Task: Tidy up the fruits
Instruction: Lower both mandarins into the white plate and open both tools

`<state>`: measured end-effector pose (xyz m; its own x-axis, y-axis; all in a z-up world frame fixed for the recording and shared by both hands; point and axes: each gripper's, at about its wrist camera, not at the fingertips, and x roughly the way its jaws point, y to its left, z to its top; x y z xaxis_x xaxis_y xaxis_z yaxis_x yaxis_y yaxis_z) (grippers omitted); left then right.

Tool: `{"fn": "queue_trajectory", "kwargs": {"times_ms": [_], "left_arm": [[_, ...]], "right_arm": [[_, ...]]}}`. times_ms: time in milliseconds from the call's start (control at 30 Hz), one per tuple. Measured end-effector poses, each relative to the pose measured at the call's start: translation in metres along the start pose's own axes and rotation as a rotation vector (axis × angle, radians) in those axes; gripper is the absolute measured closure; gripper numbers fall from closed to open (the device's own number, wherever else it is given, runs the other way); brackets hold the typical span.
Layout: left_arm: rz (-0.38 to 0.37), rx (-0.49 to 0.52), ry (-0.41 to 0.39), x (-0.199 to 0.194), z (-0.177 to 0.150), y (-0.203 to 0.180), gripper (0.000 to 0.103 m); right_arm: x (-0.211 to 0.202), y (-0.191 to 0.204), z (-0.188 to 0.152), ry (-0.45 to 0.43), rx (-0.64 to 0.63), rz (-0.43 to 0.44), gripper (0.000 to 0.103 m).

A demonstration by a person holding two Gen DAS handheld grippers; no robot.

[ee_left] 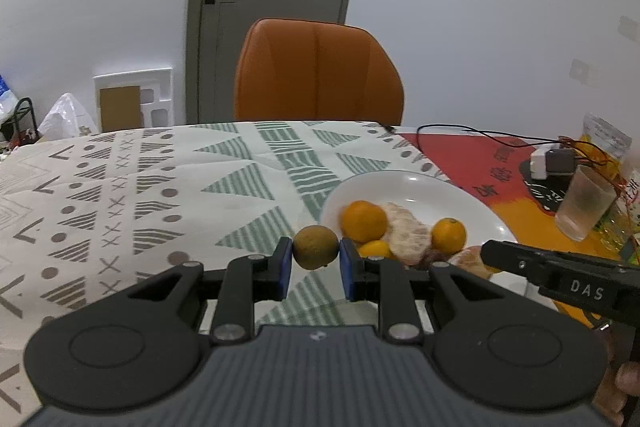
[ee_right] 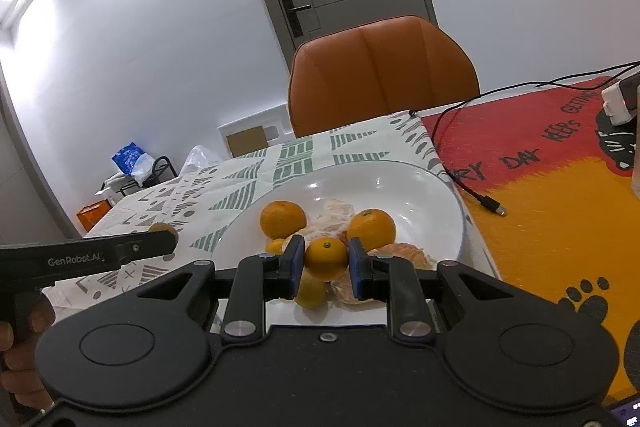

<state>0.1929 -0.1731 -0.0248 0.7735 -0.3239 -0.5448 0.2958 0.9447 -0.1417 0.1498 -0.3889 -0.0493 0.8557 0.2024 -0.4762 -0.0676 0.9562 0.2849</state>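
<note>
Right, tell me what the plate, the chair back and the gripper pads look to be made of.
Plate: glazed ceramic by the look, white and glossy with bright light spots; it could be melamine.
Chair back: orange leather or imitation leather, smooth with a soft sheen and a stitched centre seam.
Pads of the left gripper: matte blue, probably rubber or soft plastic, on hard black plastic fingers.

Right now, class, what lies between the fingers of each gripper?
In the left wrist view, a brownish-green fruit sits clamped in the left gripper. In the right wrist view, a small orange is clamped in the right gripper, above the white plate.
</note>
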Motion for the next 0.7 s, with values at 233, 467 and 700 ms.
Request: {"fn": "queue_trajectory", "kwargs": {"times_ms": [233,467,700], "left_arm": [[-0.032,0.029,0.014,0.004,-0.003,-0.016,0.08],[-0.044,0.065,0.03,0.01,-0.002,-0.032,0.08],[-0.036,0.075,0.038,0.008,0.0,-0.039,0.078]], "right_arm": [[-0.005,0.001,-0.008,-0.001,0.025,-0.016,0.073],[-0.013,0.005,-0.019,-0.026,0.044,-0.041,0.068],[-0.02,-0.005,-0.02,-0.034,0.065,-0.049,0.068]]}}
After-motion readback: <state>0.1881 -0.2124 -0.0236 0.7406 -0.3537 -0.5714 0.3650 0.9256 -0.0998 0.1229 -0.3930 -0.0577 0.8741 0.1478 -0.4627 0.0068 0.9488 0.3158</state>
